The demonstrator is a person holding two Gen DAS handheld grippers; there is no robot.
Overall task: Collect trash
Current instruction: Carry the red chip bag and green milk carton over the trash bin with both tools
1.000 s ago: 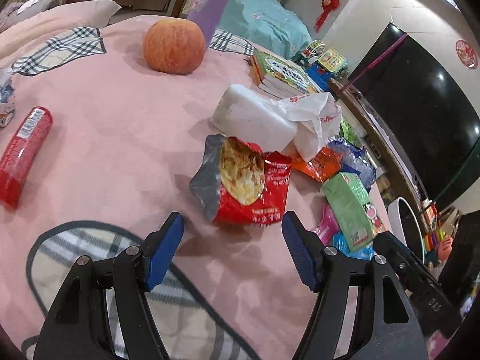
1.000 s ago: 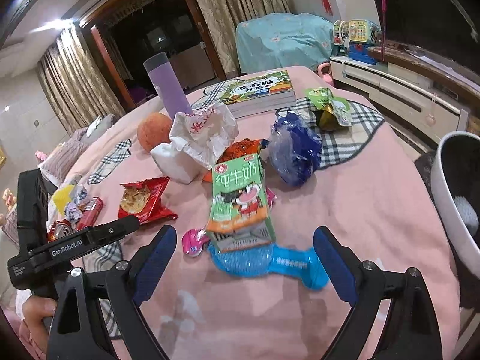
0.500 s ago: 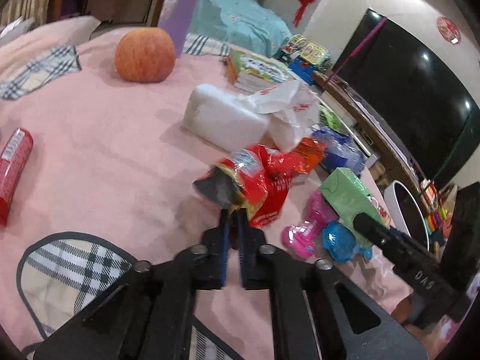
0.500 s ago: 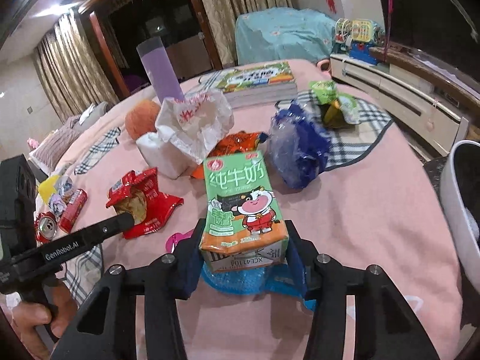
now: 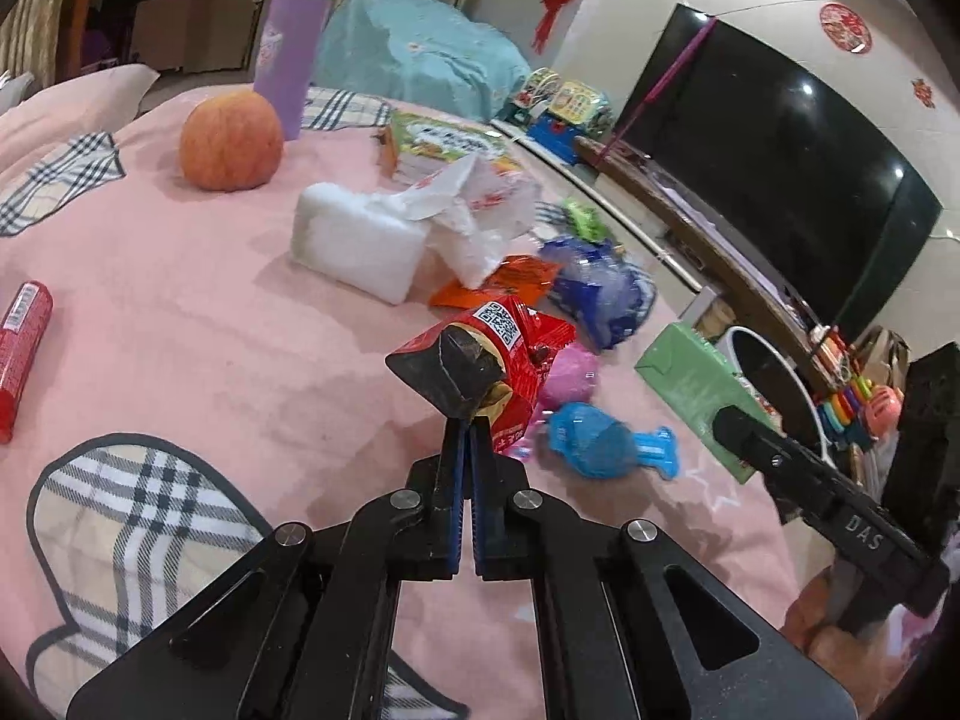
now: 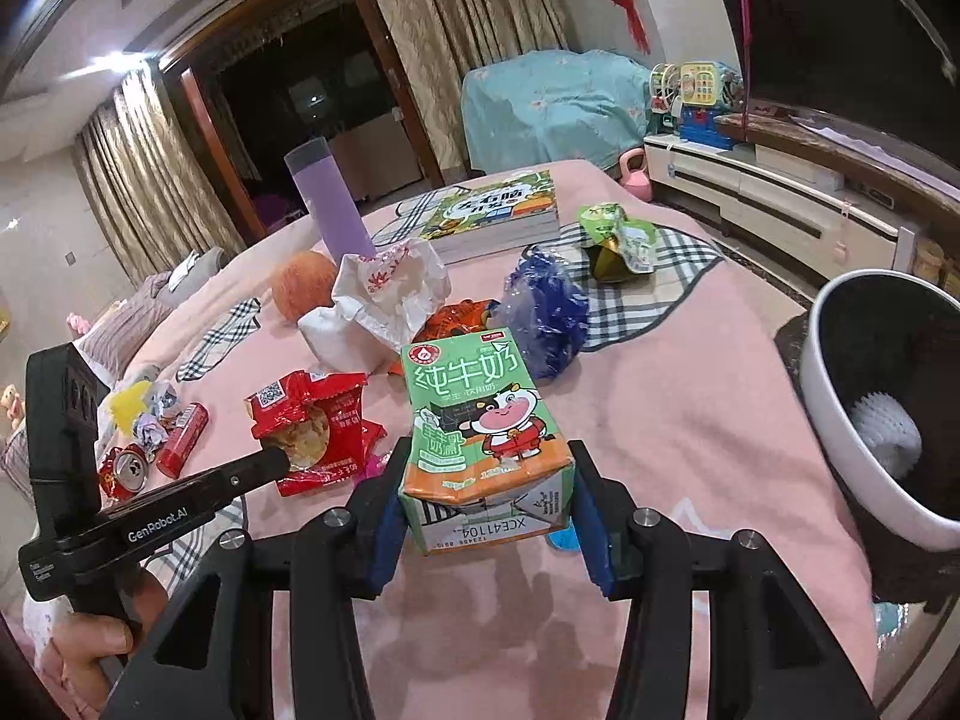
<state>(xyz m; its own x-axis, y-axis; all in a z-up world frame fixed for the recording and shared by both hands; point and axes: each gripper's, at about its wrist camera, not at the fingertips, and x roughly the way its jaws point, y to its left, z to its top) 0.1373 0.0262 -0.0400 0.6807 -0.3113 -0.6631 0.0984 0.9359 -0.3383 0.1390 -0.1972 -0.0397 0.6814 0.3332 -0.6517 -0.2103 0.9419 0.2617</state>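
Left gripper [image 5: 465, 429] pressed together, pinching the dark torn edge of a red snack wrapper [image 5: 510, 354] and holding it clear above the pink bedspread [image 5: 198, 324]. Right gripper [image 6: 486, 507] clamping a green milk carton [image 6: 483, 426] between its blue pads [image 6: 384, 525], carton standing lifted off the bedspread, printed side facing up.

Landmark: the white foam block [image 5: 360, 246], lying on the bedspread.
- Crumpled white paper bag [image 5: 474, 210] resting against the block's right end.
- Orange wrapper [image 5: 510, 282] lying just beyond that bag, touching it.
- Blue crinkled plastic bag [image 5: 600, 288] sitting farther right of the block, past the orange wrapper.
- Apple [image 5: 231, 141] sitting behind the block to the left, apart from it; purple tumbler [image 5: 288, 54] standing upright just behind the apple.
- Picture books [image 5: 444, 144] stacked behind the block to the right.
- Red tube [image 5: 21, 348] lying well left of the block, near the picture edge.
- Pink wrapper [image 5: 573, 372] and blue candy-shaped wrapper [image 5: 606, 450] lying in front of the block, near the held snack wrapper.
- White waste bin [image 6: 882, 408] standing off the bedspread, well to the right of the block, something white lying inside.
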